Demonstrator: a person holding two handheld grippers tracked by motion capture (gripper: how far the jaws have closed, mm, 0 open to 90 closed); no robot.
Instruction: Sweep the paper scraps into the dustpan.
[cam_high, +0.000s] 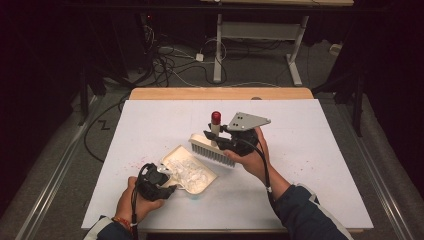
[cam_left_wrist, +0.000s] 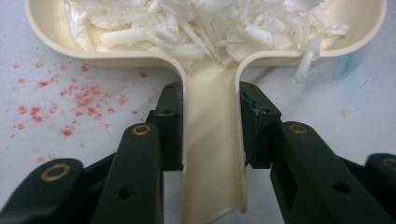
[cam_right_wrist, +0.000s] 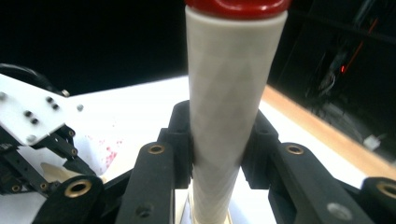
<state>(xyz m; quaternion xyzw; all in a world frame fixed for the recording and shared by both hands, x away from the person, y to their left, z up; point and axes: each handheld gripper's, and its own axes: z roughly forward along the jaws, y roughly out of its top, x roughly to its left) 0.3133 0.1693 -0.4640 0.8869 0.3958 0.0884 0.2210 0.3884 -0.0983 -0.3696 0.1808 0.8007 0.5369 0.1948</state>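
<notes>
Black jaws of the left gripper (cam_left_wrist: 210, 135) were clamped on either side of the flat handle of a cream plastic dustpan (cam_left_wrist: 212, 154), seen close up in the left gripper view. That handle ran straight away from the jaws, its long axis in line with them, and widened into the pan's tray, which was heaped with white shredded scraps (cam_left_wrist: 201, 23). In the high view the dustpan (cam_high: 172, 155) lay on the white table cover (cam_high: 310, 160) at the left gripper (cam_high: 167, 186), its tray pointing away from the person and towards the table's middle, the scraps (cam_high: 192, 173) piled inside it. Fine red specks (cam_left_wrist: 74, 100) were scattered on the cover just beside the handle, on its left in the left gripper view.

Jaws of the right gripper (cam_right_wrist: 217, 149) were closed tight on the cream cylindrical handle of a hand brush (cam_right_wrist: 229, 98), which stood upright between them and ended in a dark red cap (cam_right_wrist: 238, 5). From above, the right gripper (cam_high: 220, 139) held that brush with the red cap (cam_high: 216, 118) on top and the pale bristle head (cam_high: 212, 150) stretched across just beyond the pan's far rim. A grey three-cornered plate (cam_high: 248, 121) topped the right gripper.

Beyond the cover showed the wooden table edge (cam_high: 220, 93), then a floor strewn with cables (cam_high: 175, 60) and the white legs of another desk (cam_high: 218, 50).
</notes>
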